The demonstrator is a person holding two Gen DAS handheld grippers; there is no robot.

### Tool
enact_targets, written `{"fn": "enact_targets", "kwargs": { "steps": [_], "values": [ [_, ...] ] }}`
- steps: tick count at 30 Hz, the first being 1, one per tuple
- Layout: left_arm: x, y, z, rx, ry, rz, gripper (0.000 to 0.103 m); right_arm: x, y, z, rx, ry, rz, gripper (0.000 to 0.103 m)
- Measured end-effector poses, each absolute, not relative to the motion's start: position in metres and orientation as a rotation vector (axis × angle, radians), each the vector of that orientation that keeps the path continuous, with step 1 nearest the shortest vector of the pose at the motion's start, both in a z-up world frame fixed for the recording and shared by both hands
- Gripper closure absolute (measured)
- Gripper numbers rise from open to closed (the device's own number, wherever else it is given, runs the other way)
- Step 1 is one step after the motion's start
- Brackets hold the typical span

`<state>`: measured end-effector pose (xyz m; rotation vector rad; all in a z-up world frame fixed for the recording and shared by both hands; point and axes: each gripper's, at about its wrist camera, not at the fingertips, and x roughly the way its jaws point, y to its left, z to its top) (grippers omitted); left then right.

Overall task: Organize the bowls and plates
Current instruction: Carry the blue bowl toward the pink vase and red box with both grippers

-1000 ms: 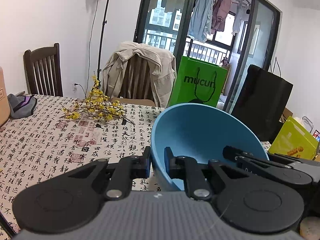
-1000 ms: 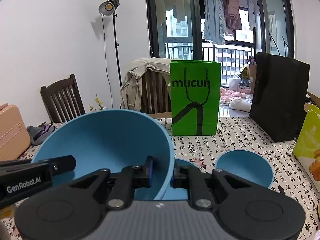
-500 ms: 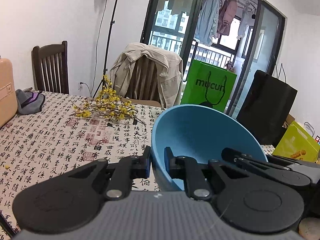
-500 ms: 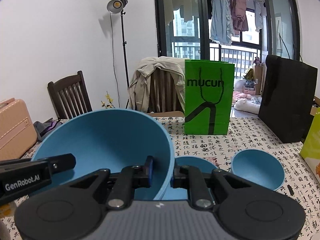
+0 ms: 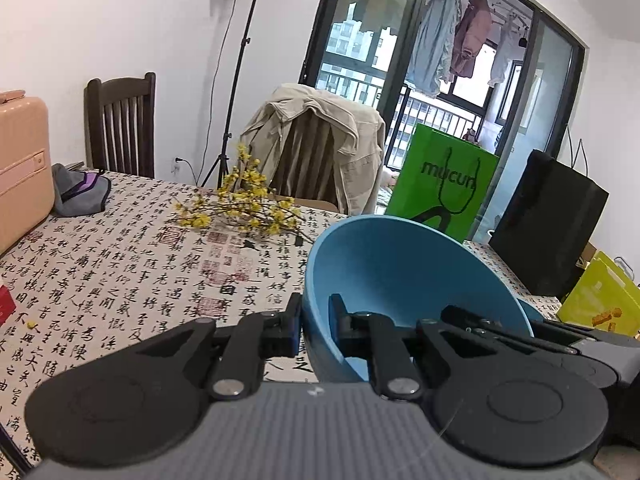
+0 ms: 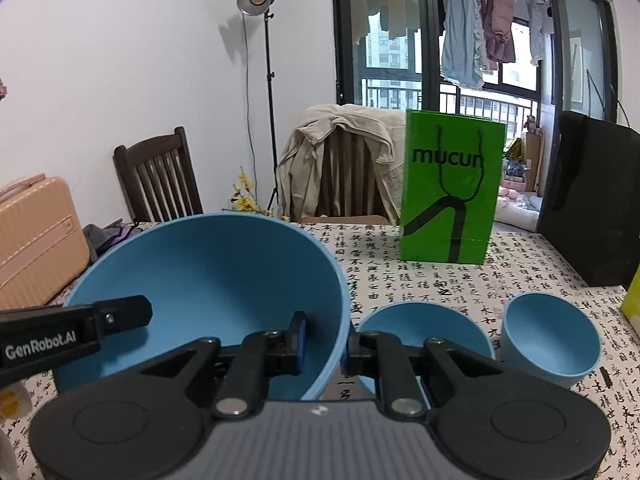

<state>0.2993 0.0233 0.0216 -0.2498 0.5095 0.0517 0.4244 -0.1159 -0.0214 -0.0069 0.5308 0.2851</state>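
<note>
— Well, both grippers have hold of the same thing, the big blue bowl (image 6: 208,280). See it?

— Yes. The left gripper (image 5: 315,326) is clamped on one side of the rim, one pad outside the wall and one inside. The right gripper (image 6: 323,342) is pinched on the opposite side the same way, its jaws closed onto the wall.

— Is the bowl on the table (image 5: 120,272)?

— Hard to say from where I stand; its underside is hidden behind the grippers. It tilts, with its mouth turned toward the grippers.

— And the other dishes?

— Two more on the calligraphy-print cloth, toward the table's right edge. A shallow blue bowl (image 6: 424,328) sits just beside the big one, partly hidden by the right gripper's finger. A deeper small blue bowl (image 6: 550,336) stands upright just to its right; whether those two touch, I cannot tell.

— What's along the far edge?

— A green paper bag (image 6: 450,190) stands upright there, with a black bag (image 6: 592,200) at the far right corner. Yellow flower sprigs (image 5: 240,208) lie nearer the far left, and a pink suitcase (image 5: 20,168) rests at the left edge beside a grey pouch (image 5: 78,196).
</note>
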Motion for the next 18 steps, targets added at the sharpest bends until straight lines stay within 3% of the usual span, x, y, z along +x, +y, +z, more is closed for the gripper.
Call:
{"fn": "enact_targets", "kwargs": {
  "steps": [18],
  "values": [
    [0.287,0.067,0.006,-0.27,0.518,0.106,0.089,0.418,-0.069,-0.038,-0.027,0.576,0.349,0.087]
  ]
}}
